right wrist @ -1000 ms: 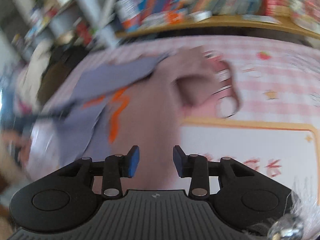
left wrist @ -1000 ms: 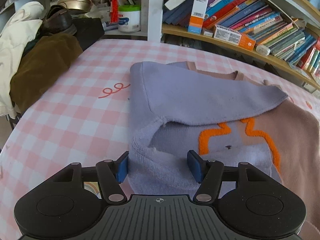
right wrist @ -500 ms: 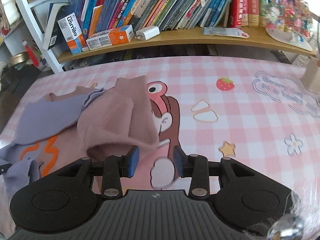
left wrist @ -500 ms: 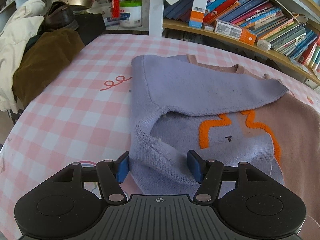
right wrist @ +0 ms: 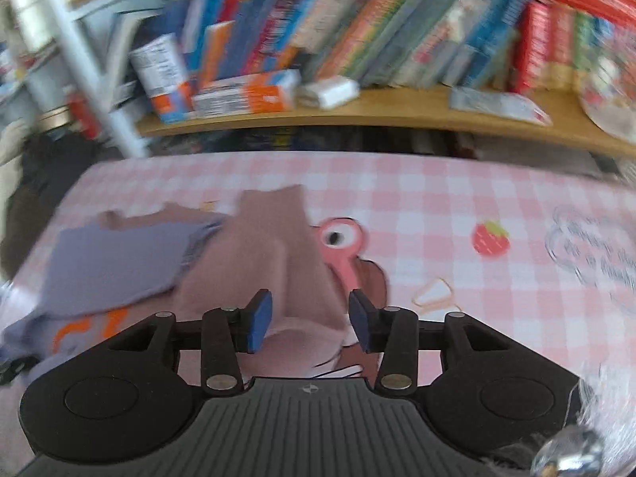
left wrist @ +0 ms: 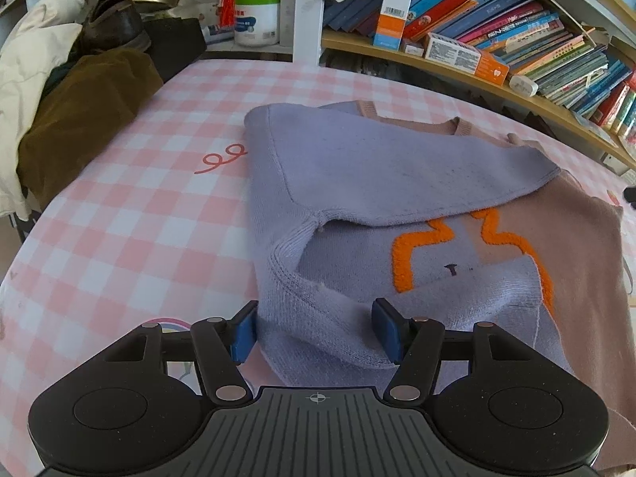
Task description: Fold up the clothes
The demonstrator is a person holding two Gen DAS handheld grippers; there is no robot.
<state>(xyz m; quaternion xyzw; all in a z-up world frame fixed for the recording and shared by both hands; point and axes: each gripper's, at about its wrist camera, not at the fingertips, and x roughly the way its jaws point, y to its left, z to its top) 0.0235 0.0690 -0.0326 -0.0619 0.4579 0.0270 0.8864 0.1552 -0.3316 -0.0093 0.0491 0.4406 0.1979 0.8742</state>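
Pink checked tablecloth (left wrist: pixel 119 238), wooden shelf (left wrist: pixel 457 75) crammed with books (left wrist: pixel 516 28), white upright post (left wrist: pixel 306 8), daylight

Left gripper (left wrist: pixel 314 330) jaws spread wide, straddling folded lilac hem of sweater (left wrist: pixel 397 206) on pink checked tablecloth (left wrist: pixel 131 218); lilac sleeve folded across chest

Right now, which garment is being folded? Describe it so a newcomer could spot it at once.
On the pink checked tablecloth below the bookshelf lies one sweater, between both open grippers' fingers. Unlike the brown and cream clothes piled at the table's left edge, it is lilac and dusty pink with an orange zigzag outline.
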